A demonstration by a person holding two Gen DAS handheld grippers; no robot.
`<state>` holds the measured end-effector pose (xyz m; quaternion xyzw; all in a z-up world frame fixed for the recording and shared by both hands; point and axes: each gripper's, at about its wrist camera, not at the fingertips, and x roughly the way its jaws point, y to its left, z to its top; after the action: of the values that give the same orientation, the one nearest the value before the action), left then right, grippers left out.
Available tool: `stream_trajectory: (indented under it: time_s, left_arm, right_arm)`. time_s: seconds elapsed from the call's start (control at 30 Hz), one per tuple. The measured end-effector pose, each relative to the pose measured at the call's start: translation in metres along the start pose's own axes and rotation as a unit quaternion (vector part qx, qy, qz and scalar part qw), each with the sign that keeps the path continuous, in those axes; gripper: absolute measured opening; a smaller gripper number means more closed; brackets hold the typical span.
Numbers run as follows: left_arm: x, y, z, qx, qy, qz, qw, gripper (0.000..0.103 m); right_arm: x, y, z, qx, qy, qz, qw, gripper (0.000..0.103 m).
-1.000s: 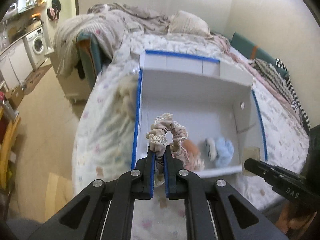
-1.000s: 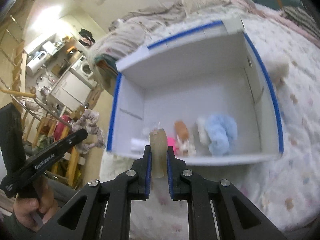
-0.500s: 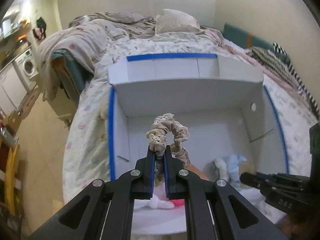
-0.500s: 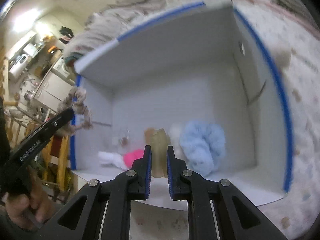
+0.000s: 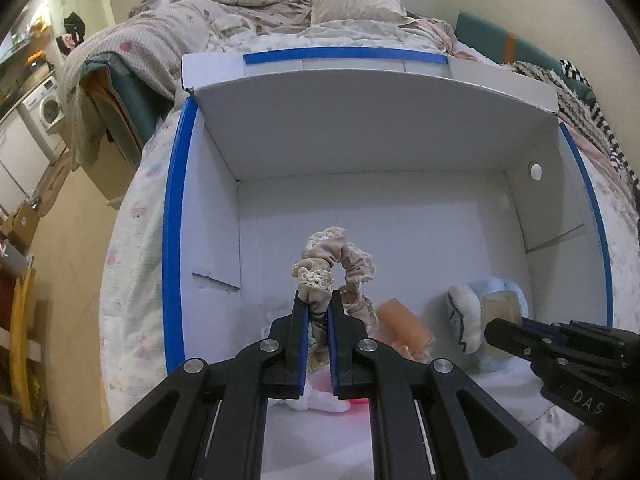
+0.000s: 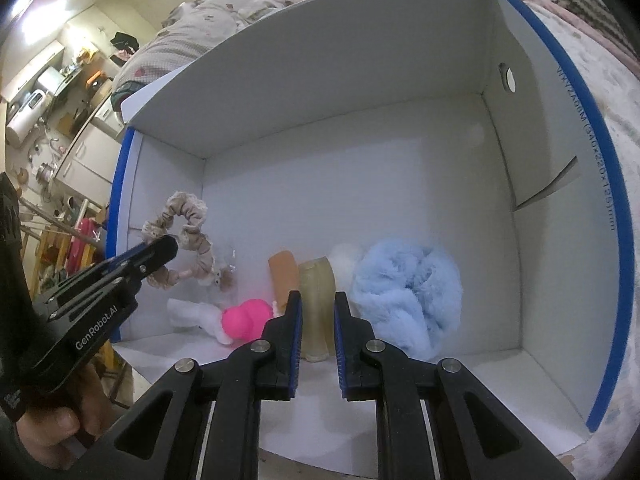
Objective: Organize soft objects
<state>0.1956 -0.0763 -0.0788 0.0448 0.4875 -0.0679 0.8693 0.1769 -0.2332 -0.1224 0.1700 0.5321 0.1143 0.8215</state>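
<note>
A white cardboard box [image 5: 360,128] with blue taped edges lies open on the bed. My left gripper [image 5: 318,304] is shut on a beige lace-trimmed scrunchie [image 5: 336,264], held above the box floor near its left wall; the right wrist view shows the scrunchie [image 6: 188,232] and left gripper [image 6: 168,246] too. My right gripper [image 6: 317,300] is shut on a translucent yellowish soft block [image 6: 317,308], low inside the box beside a fluffy blue item [image 6: 408,296]. An orange block [image 6: 284,276], a pink ball [image 6: 244,318] and a white plush [image 6: 192,312] lie along the near wall.
The box [image 6: 360,80] sits on a floral bedspread [image 5: 132,264], with rumpled blankets and a pillow [image 5: 356,0] behind it. A hand [image 6: 52,432] holds the left gripper's handle. Left of the bed are the floor, a washing machine [image 5: 48,112] and kitchen shelves.
Both grippers have come down and forward into the box, which now fills each view. The scrunchie and the yellowish block stay gripped throughout.
</note>
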Motion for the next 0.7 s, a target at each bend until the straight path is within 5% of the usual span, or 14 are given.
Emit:
stream_trajectory:
  time_s: [0.27, 0.37, 0.43, 0.5, 0.53, 0.7]
  left_arm:
    - [0.001, -0.003, -0.003, 0.002, 0.010, 0.002, 1.0000, 0.018]
    - [-0.002, -0.004, -0.005, 0.003, 0.007, 0.004, 1.0000, 0.032]
    - [-0.005, -0.004, -0.006, 0.004, 0.004, 0.004, 1.0000, 0.052]
    - [-0.010, -0.004, -0.007, 0.003, -0.004, 0.002, 1.0000, 0.056]
    - [-0.012, -0.004, -0.007, 0.003, -0.008, 0.003, 1.0000, 0.057]
    - [-0.020, -0.004, -0.007, 0.001, -0.021, 0.013, 0.9997, 0.057]
  right_arm:
    - [0.001, 0.004, 0.003, 0.005, 0.004, 0.007, 1.000, 0.021]
    - [0.000, 0.005, 0.004, 0.007, 0.000, 0.007, 1.000, 0.026]
    - [-0.001, 0.004, 0.005, 0.014, -0.001, 0.011, 1.000, 0.032]
    - [-0.002, 0.005, 0.006, 0.014, -0.008, 0.007, 1.000, 0.051]
    - [-0.004, 0.006, 0.006, 0.014, -0.014, 0.007, 1.000, 0.074]
    - [-0.014, 0.009, 0.009, 0.016, -0.038, 0.008, 0.999, 0.091]
